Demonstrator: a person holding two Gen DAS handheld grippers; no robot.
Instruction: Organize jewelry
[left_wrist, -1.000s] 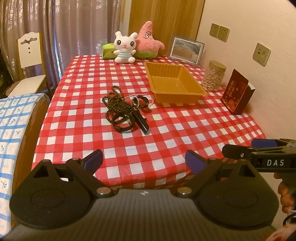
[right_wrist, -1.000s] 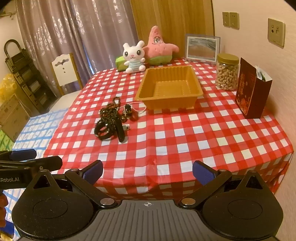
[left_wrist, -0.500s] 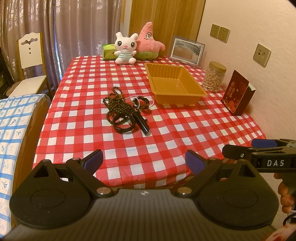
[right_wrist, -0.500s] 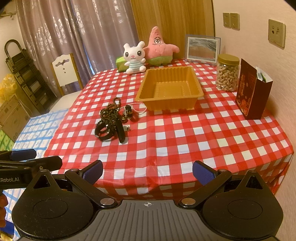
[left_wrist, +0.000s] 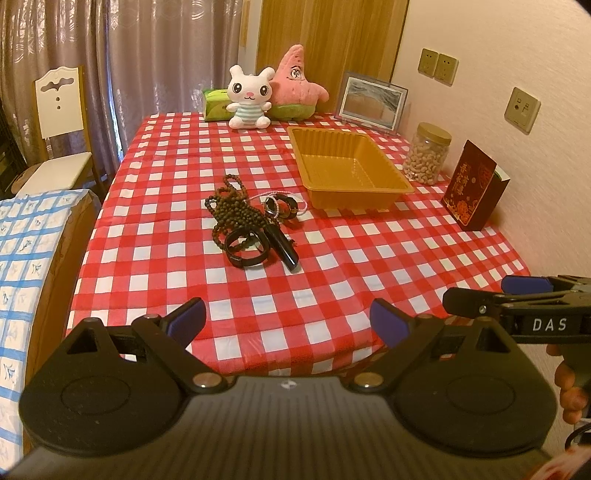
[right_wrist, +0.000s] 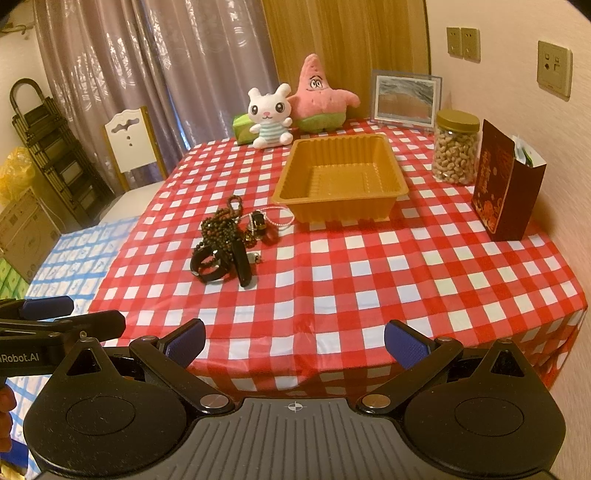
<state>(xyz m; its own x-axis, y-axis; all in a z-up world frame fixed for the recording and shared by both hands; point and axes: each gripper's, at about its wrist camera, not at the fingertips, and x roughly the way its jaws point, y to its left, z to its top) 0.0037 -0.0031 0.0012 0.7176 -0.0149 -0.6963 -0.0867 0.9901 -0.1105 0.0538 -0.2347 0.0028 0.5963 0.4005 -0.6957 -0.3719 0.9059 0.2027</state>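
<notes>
We are holding both tongs, left tongs (left_wrist: 288, 317) and right tongs (right_wrist: 294, 341), released and empty at the near desk (left_wrist: 369, 258) edge. The jewelry pile (left_wrist: 255, 225) is lying ahead mid-desk, just left of the tray (left_wrist: 347, 170), nearer the left tongs.

The left gripper (left_wrist: 288, 321) is held level, with its two blue-padded fingers (left_wrist: 186, 318) spread wide apart and nothing between them. The right gripper (right_wrist: 293, 341) is held in the same manner, its jaws likewise parted wide and empty, blue pads (right_wrist: 404, 343) turned inward. Both are poised side by side at a similar height, apart from one another. In the left wrist view the right gripper is seen from the side at the right edge, pointing leftward, and part of the hand (left_wrist: 570, 391) is seen curled about its grip below. In the right wrist view the left gripper is seen at the left edge, pointing rightward.
</notes>
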